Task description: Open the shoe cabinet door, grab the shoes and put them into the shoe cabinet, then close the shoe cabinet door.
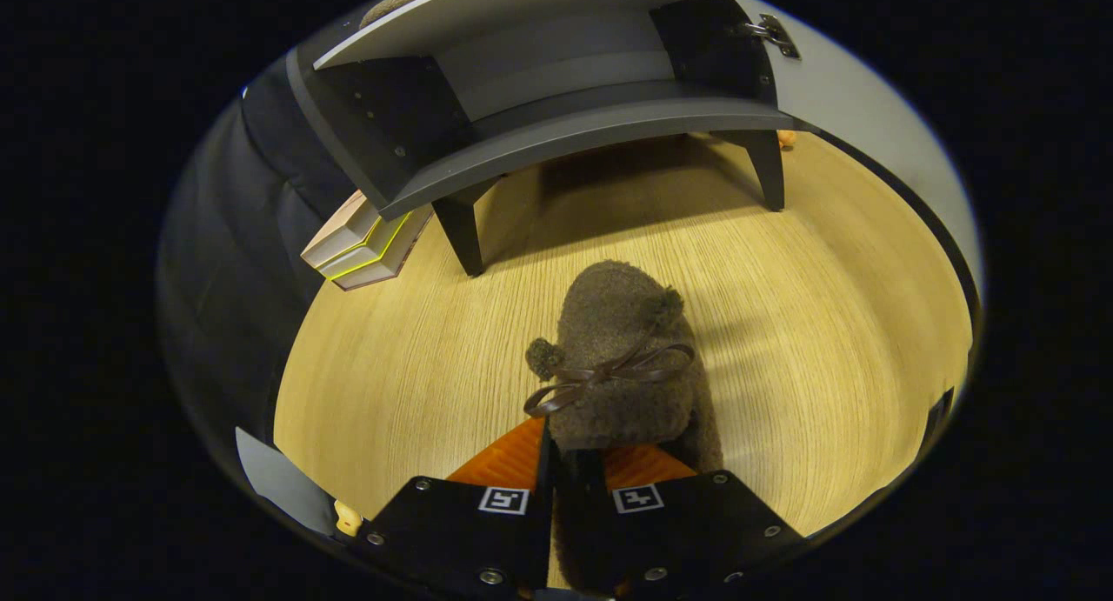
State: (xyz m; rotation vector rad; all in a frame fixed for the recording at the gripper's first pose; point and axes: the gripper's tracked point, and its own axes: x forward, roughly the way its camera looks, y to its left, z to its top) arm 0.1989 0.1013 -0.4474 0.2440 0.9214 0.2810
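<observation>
A brown fuzzy slipper [619, 362] with a brown ribbon bow and two small pompoms hangs above the wooden floor [835, 340], its heel pinched between my orange fingers [513, 457]. My gripper [576, 462] is shut on the slipper. Beyond it stands the grey shoe cabinet [565, 136] on short dark legs, its inside shelf in view. The cabinet door [861, 105] is swung open to the right, with a metal hinge near its top.
A stack of flat boxes [365, 244] leans beside the cabinet's left leg. A small orange object [787, 137] lies on the floor behind the right leg. Bare wood floor spreads between the slipper and the cabinet.
</observation>
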